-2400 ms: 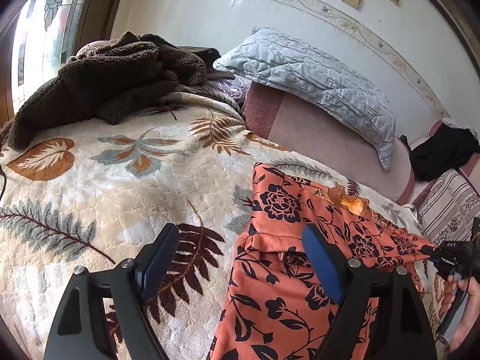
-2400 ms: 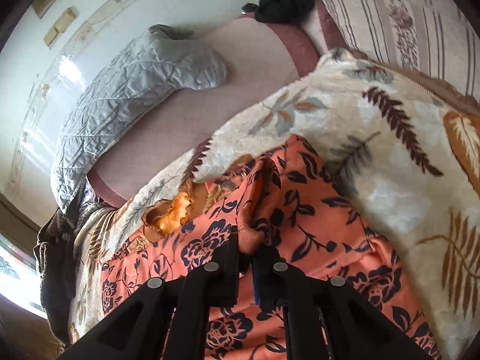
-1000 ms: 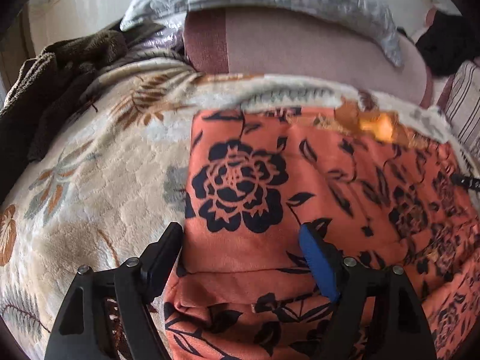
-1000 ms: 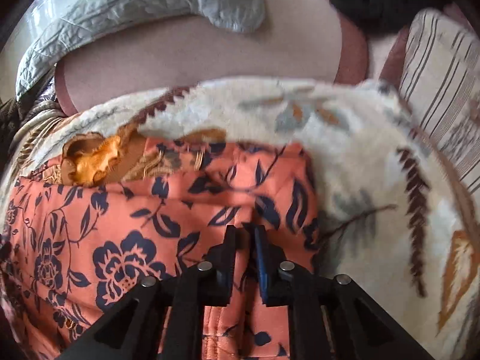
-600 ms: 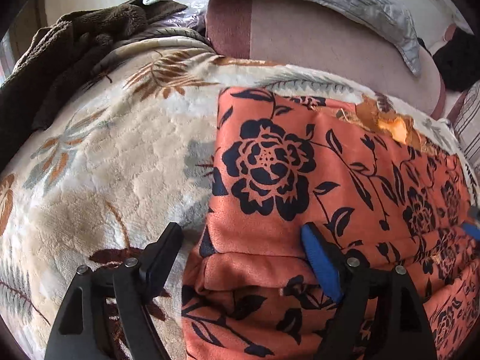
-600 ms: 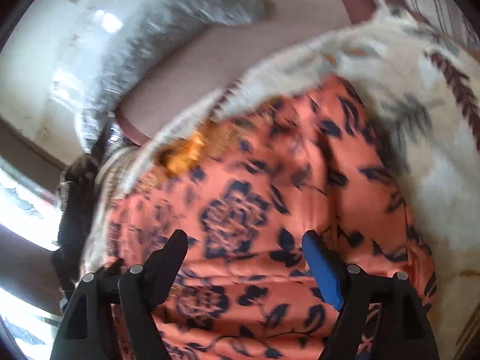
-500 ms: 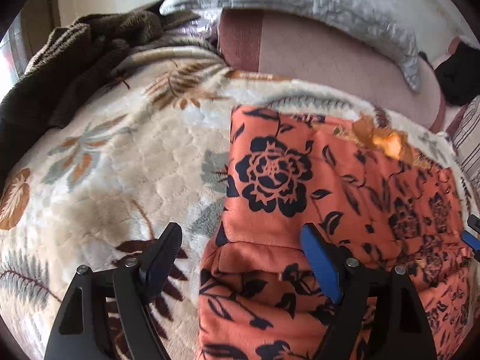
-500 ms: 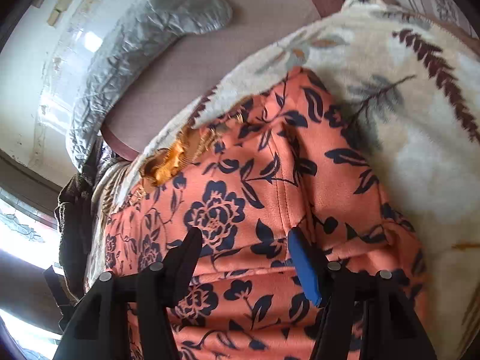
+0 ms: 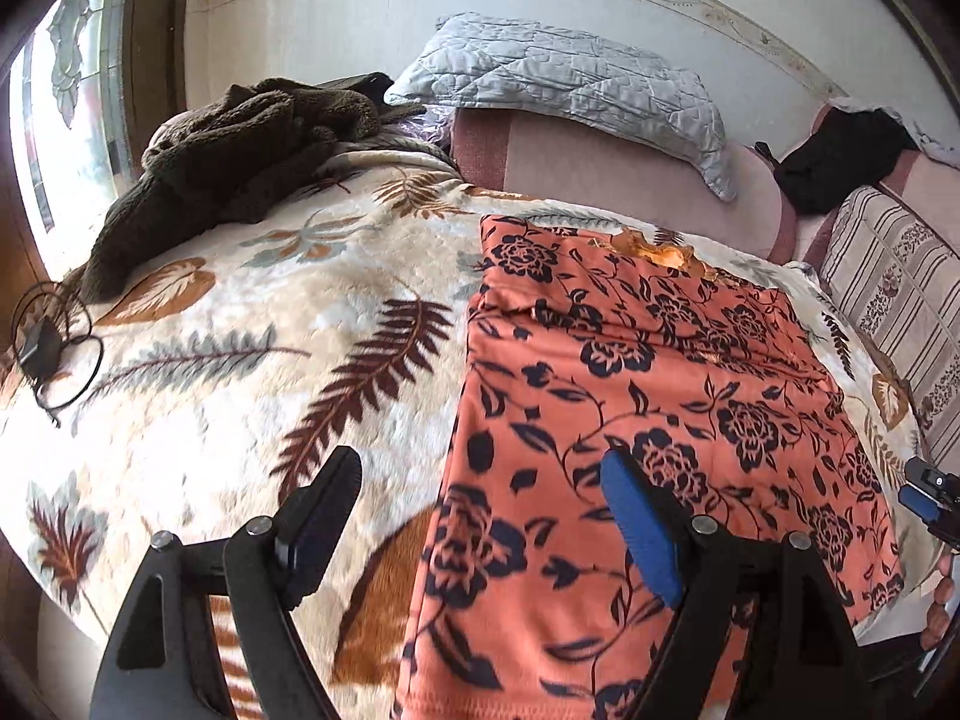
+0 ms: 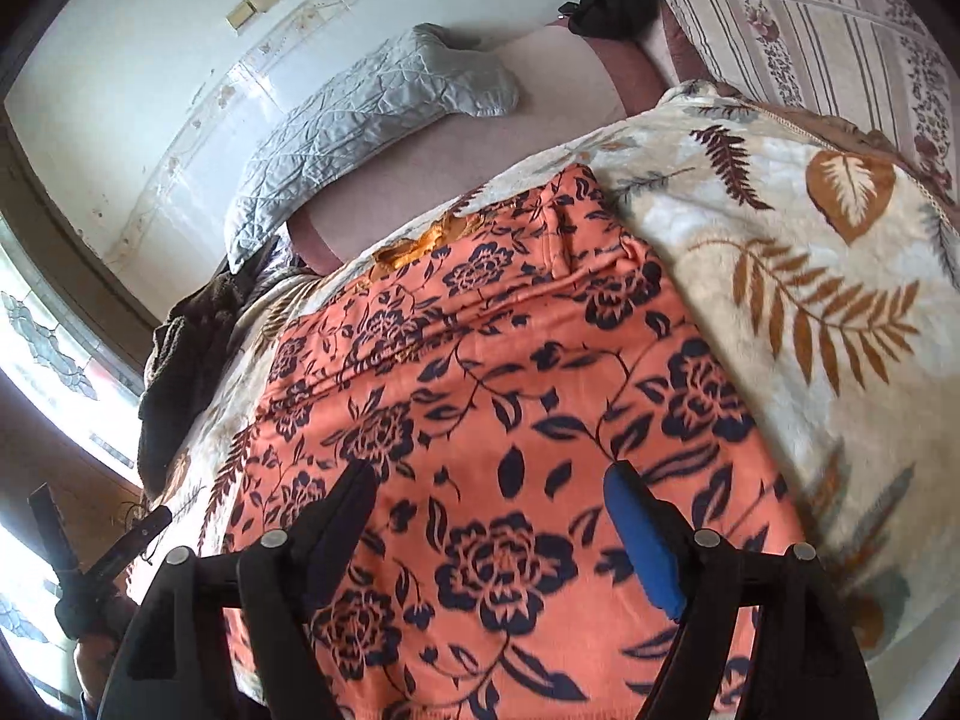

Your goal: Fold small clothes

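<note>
Orange floral garment [image 9: 648, 396] flat on leaf-print blanket [image 9: 210, 360], left tool [image 9: 480, 504] wide open, right tool [image 10: 492, 510] just opened, both empty

Bed w/ leaf-print blanket [image 9: 252, 324]: orange floral garment [image 9: 630, 420], brown fleece [image 9: 240, 138], grey pillow [image 9: 576, 78]

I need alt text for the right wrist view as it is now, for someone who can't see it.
An orange floral garment lies spread flat on a leaf-patterned blanket, filling the middle of the view. The right gripper hangs open above it, jaws just opened, nothing between them. A grey quilted pillow lies beyond on the bed.
</note>
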The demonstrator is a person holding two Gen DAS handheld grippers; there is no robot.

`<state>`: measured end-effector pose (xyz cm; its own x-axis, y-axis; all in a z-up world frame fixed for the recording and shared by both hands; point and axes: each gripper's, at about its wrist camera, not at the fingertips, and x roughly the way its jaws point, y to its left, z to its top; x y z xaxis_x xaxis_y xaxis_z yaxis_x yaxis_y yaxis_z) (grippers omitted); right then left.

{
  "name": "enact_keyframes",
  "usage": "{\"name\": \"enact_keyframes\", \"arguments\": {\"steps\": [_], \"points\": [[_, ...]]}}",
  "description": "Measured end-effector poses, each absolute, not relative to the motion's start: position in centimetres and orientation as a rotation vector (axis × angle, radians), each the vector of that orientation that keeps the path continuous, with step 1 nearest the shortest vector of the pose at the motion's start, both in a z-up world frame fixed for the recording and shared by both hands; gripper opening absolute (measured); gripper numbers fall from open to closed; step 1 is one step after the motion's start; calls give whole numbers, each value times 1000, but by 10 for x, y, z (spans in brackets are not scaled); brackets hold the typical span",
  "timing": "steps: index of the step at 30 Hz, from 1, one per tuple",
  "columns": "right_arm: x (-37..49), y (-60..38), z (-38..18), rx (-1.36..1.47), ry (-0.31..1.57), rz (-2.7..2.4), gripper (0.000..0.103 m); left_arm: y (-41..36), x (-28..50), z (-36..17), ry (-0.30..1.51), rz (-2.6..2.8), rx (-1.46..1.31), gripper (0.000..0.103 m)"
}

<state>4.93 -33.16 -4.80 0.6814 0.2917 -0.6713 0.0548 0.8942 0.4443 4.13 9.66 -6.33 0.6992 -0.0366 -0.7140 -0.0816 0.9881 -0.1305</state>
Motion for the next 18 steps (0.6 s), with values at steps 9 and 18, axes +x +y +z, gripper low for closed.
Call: {"name": "enact_keyframes", "arguments": {"steps": [9,18], "points": [[6,-376,-56,549,776,118,81,107,-4,-89,888,81,-194,82],[4,-384,-62,595,712,191,81,98,-5,-82,895,139,-131,82]]}}
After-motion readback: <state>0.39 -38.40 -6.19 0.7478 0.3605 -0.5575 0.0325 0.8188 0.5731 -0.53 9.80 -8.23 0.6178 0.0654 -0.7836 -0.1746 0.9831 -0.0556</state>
